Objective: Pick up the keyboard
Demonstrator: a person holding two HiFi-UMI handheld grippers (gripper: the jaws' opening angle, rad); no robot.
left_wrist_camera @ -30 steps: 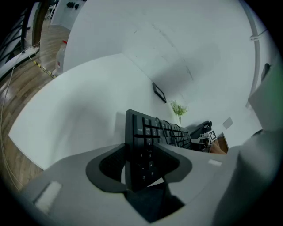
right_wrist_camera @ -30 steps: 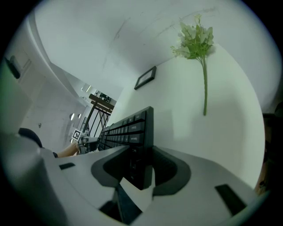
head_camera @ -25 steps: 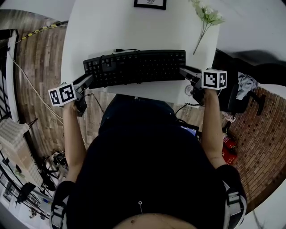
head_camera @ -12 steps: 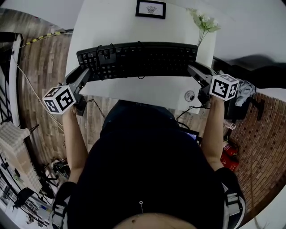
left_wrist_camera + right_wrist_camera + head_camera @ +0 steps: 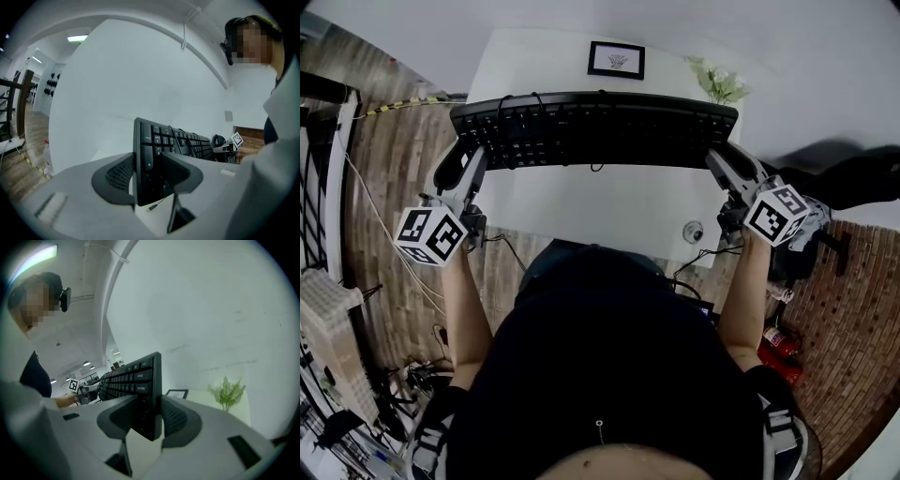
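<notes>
Twice pinched, once at each short end: keyboard [image 5: 595,127] up in the air over the white table [image 5: 600,206], long and level, keys facing up. Gripped at the left end by the left gripper [image 5: 472,161], pads tight on the top and bottom faces. Same at the right end with the right gripper [image 5: 719,159], clamped on the edge by the last keys. Nothing else between the jaws.

Looks hard and stiff, likely plastic, so probably no bending or sagging in the middle. Probably light, easy for two grippers. Smooth and maybe a bit slippery at the thin edges, so could slide out if tipped. Best held just like this, far apart at the two ends, squeezing the flat frame and not only the keys. Keep both ends at the same height. Mind the loose cable [image 5: 153,206] hanging below the keyboard, and the little plant [image 5: 717,82] and picture frame [image 5: 617,59] at the back of the table.
</notes>
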